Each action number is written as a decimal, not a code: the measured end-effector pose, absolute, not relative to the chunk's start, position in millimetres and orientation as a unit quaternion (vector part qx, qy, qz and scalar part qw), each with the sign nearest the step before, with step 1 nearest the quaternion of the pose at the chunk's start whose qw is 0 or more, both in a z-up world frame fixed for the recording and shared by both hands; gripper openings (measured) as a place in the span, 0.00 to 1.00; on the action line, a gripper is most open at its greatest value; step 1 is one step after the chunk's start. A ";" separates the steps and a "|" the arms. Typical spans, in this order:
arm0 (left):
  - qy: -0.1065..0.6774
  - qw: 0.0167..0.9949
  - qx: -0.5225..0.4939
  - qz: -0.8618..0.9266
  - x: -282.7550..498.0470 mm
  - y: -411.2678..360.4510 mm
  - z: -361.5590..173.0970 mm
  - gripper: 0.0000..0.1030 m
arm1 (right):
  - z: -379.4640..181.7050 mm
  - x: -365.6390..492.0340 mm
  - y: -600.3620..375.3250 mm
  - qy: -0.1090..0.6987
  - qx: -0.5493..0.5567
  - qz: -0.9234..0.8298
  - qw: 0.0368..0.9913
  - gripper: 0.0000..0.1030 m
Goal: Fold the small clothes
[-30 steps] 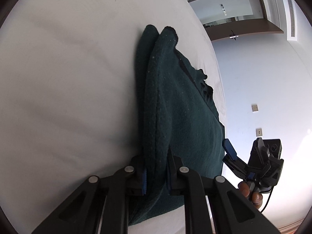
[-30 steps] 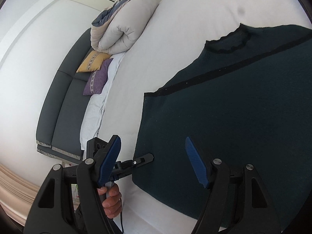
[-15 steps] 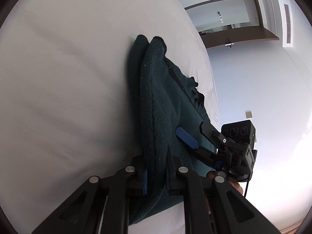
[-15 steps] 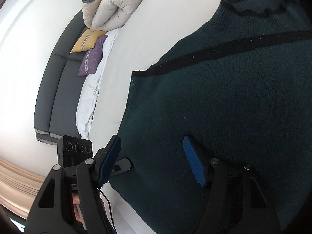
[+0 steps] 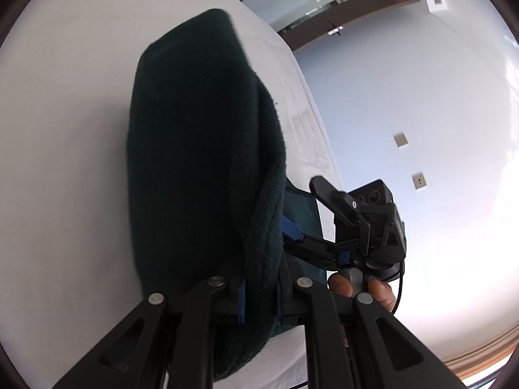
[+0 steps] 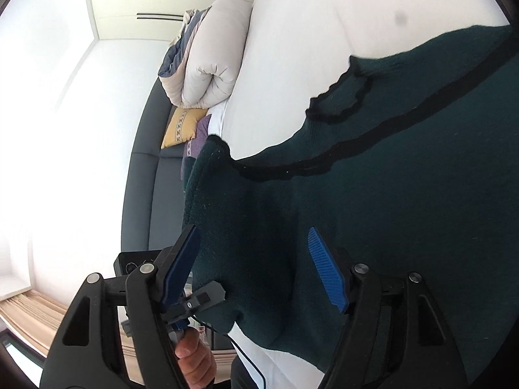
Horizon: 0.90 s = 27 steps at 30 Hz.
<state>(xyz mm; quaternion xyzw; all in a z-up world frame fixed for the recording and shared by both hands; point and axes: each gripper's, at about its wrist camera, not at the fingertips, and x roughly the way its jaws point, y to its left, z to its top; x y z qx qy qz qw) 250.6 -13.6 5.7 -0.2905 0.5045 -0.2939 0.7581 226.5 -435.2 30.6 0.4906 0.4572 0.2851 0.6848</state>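
A: Where's the sweater (image 6: 389, 194)?
B: Spread on the white bed (image 6: 292, 48), collar far end, long axis running away from the grippers.
A: L gripper (image 5: 259, 291)?
B: Clamped on a lifted edge fold.
A: R gripper (image 6: 256, 265)?
B: Jaws wide, cloth right between them; it's nearest, prob grabs next.
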 end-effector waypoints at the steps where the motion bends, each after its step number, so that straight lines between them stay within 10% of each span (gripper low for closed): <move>1: 0.509 0.758 -0.275 -0.300 251.4 -34.1 3.5 0.12 | 27.9 226.0 -447.1 0.452 0.500 0.281 0.683 0.71; 5: 0.527 0.749 -0.235 -0.325 247.3 -100.9 -17.5 0.14 | 17.4 223.3 -497.5 0.450 0.530 0.255 0.673 0.74; 12: 0.503 0.744 -0.209 -0.386 208.6 -119.9 -1.1 0.54 | 9.9 217.5 -519.6 0.477 0.502 0.240 0.681 0.74; 27: 0.476 0.788 -0.218 -0.324 229.5 -47.0 -10.0 0.54 | 36.5 222.3 -454.1 0.556 0.302 0.162 0.757 0.52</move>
